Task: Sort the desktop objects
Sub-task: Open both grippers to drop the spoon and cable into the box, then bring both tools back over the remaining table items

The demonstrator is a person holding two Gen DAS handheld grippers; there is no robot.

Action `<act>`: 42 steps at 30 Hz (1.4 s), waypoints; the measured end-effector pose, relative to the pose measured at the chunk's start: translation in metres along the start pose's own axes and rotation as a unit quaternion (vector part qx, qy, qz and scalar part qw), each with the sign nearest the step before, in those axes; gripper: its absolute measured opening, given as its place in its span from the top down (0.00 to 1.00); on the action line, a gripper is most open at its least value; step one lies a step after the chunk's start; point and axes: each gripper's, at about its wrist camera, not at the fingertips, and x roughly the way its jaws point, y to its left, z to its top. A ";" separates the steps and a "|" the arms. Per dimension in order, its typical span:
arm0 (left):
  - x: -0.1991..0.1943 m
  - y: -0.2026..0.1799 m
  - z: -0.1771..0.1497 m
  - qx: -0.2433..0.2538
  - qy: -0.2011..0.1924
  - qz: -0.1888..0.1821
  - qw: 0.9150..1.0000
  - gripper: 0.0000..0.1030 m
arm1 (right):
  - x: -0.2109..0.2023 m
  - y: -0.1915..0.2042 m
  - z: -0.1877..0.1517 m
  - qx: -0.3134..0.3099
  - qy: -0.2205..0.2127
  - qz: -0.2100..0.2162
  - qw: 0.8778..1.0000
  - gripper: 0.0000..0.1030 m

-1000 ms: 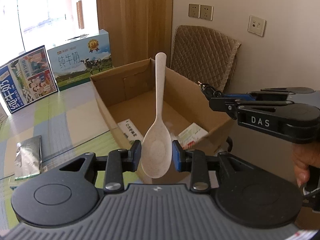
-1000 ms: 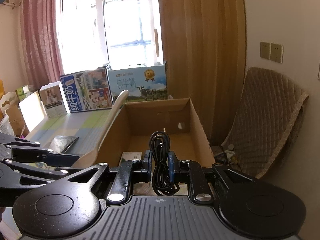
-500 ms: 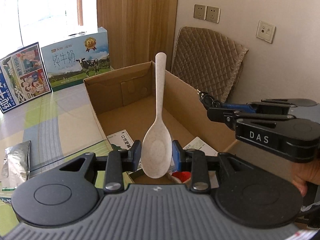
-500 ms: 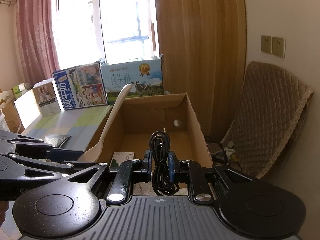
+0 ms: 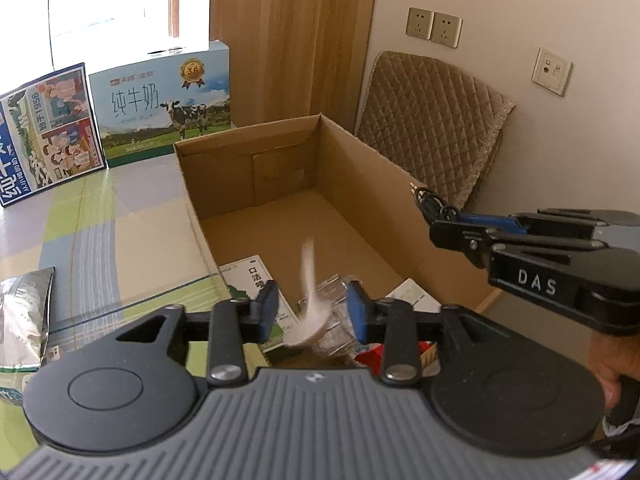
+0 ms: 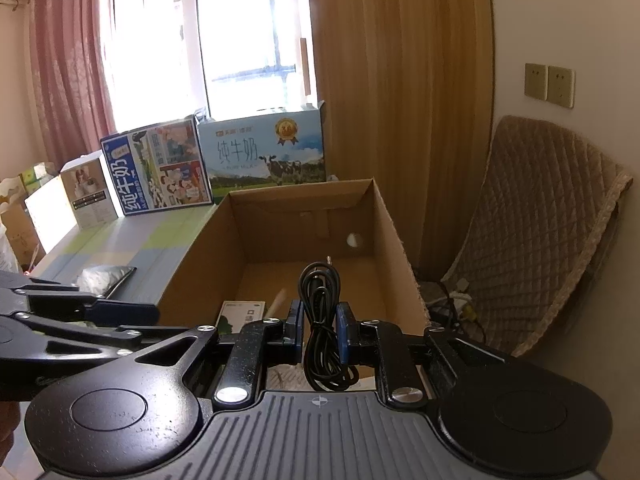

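Left gripper (image 5: 312, 312) hovering over the near end of the open carton (image 5: 248, 168), fingers (image 5: 267, 308) standing spread, gripping nothing. Spoon (image 5: 308, 304) showing as a pale blur between and below the fingers, clear of both pads, apparently in mid-air over the carton's contents; cannot tell whether it is touching anything. From the right wrist view only its handle tip (image 6: 279, 300) is showing inside the carton.

Right gripper (image 6: 319, 332) sitting just beside the left one, on the carton's right side, fingers pinching a coiled black cable (image 6: 320, 320); the loop and plug are sticking up above the pads. Its body is carrying a label reading "DAS" (image 5: 536, 282).

Inside the carton: a leaflet (image 5: 250, 276) with green print and Chinese characters, too partial to read in full; a clear plastic item (image 5: 336, 316), blurred; something red (image 5: 370, 358) at the near edge.

On the desk (image 5: 132, 216), behind the carton, a milk box (image 5: 160, 108) is standing upright, printed "纯牛奶" with a cow and a gold medal; the right wrist view also gives "PURE MILK". To its left, a blue box (image 5: 44, 132) reading "纯牛奶" and "1956". A silver pouch (image 5: 24, 316) is lying near the desk's front left.

Quilted pad (image 5: 432, 128) leaning against the wall, wall sockets (image 5: 434, 28) above it.
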 end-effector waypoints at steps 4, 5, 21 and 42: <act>-0.008 0.003 -0.006 -0.004 -0.003 0.003 1.000 0.68 | 0.003 0.003 0.000 0.000 0.001 0.003 1.000 0.87; -0.010 0.004 -0.008 -0.006 -0.005 0.005 1.000 0.68 | 0.004 0.004 0.000 0.000 0.001 0.003 1.000 0.87; -0.044 0.012 -0.030 -0.026 -0.013 0.020 0.999 0.62 | -0.012 0.002 -0.006 0.017 -0.011 -0.014 1.000 0.59; -0.129 0.032 -0.082 -0.065 -0.017 0.060 0.996 0.28 | -0.104 0.072 -0.033 0.018 -0.028 0.033 0.999 0.13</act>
